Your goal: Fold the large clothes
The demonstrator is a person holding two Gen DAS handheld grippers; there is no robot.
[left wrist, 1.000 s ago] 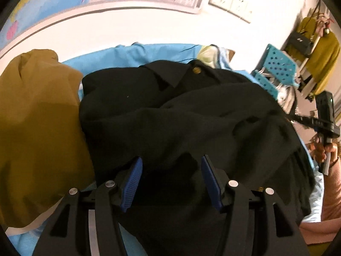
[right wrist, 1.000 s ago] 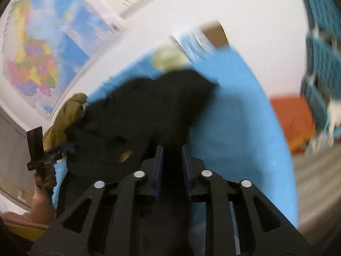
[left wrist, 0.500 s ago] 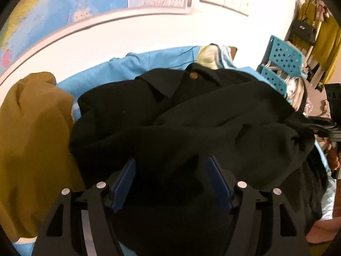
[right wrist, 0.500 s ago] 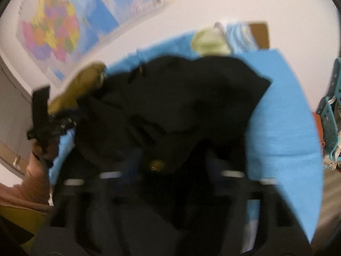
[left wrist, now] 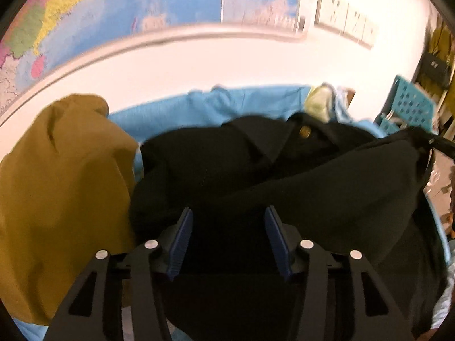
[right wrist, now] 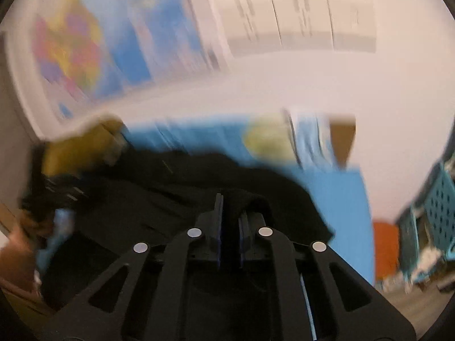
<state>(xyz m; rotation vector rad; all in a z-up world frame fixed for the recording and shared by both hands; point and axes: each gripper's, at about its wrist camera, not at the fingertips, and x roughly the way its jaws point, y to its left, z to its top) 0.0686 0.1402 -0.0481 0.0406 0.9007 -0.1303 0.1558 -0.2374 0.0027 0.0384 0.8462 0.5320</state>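
Black heavy-cloth coat with a gold button [left wrist: 256, 176] heaped on the light blue sheet-covered bench [left wrist: 159, 113], near the white wall, just beside a mustard-brown crumpled garment [left wrist: 57, 184] lying to its left. Left gripper [left wrist: 227, 227] spread, jaws just narrowed a little, black cloth lying between the blue pads [left wrist: 182, 236] without visible pressing; judged a loose bracket to steady the near hem. Right gripper [right wrist: 230, 221] nearly pressed together, jaws just eased slightly, pinching a raised fold of the coat, lifted at the bench's right side, probably to carry that flap over the body for a fold. Right view badly blurred. Pale yellow-green bundle [left wrist: 321, 102] resting beyond the collar.
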